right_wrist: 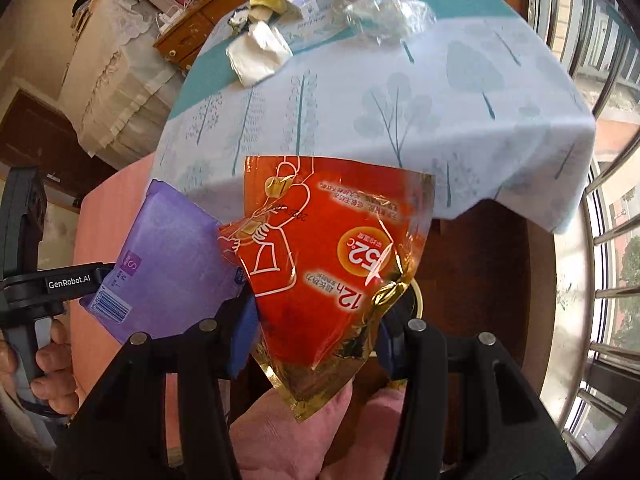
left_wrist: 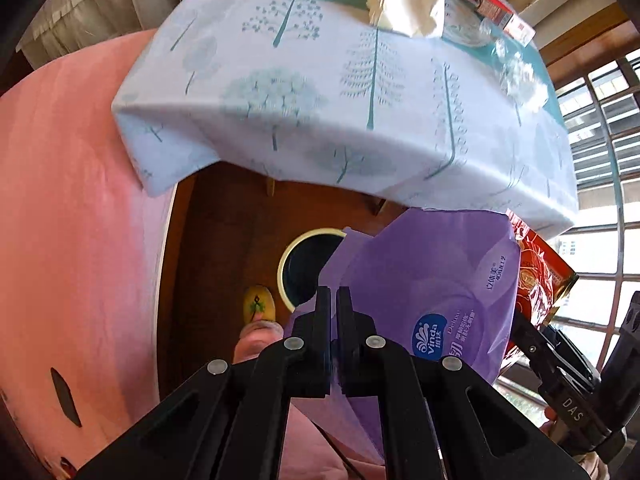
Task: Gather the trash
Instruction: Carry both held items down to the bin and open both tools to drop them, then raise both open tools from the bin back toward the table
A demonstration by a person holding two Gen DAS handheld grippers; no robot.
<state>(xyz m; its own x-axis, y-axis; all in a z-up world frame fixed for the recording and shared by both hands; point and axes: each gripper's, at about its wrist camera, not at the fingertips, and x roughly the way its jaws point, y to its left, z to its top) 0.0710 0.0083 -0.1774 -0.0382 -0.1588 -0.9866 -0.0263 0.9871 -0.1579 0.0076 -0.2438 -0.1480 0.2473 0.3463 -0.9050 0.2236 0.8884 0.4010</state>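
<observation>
My left gripper (left_wrist: pixel 334 292) is shut on a thin purple tissue-pack wrapper (left_wrist: pixel 440 280), which hangs off the table's near edge. Just below it on the floor is a round bin (left_wrist: pixel 308 264) with a cream rim and a dark inside. My right gripper (right_wrist: pixel 316 340) is shut on a crumpled red and gold heat-pack wrapper (right_wrist: pixel 332 256) that stands up between its blue pads. The purple wrapper (right_wrist: pixel 172 264) shows to its left, and the bin's rim (right_wrist: pixel 418 300) peeks out behind the red wrapper. In the left wrist view the red wrapper (left_wrist: pixel 536 272) is at the right.
The table's tree-print cloth (left_wrist: pixel 320 100) carries white tissues (right_wrist: pixel 260 52), crumpled clear plastic (right_wrist: pixel 384 12) and small boxes at its far side. Pink fabric (left_wrist: pixel 60 200) fills the left. A foot in a yellow slipper (left_wrist: pixel 259 304) stands by the bin. A barred window (right_wrist: pixel 600 240) is right.
</observation>
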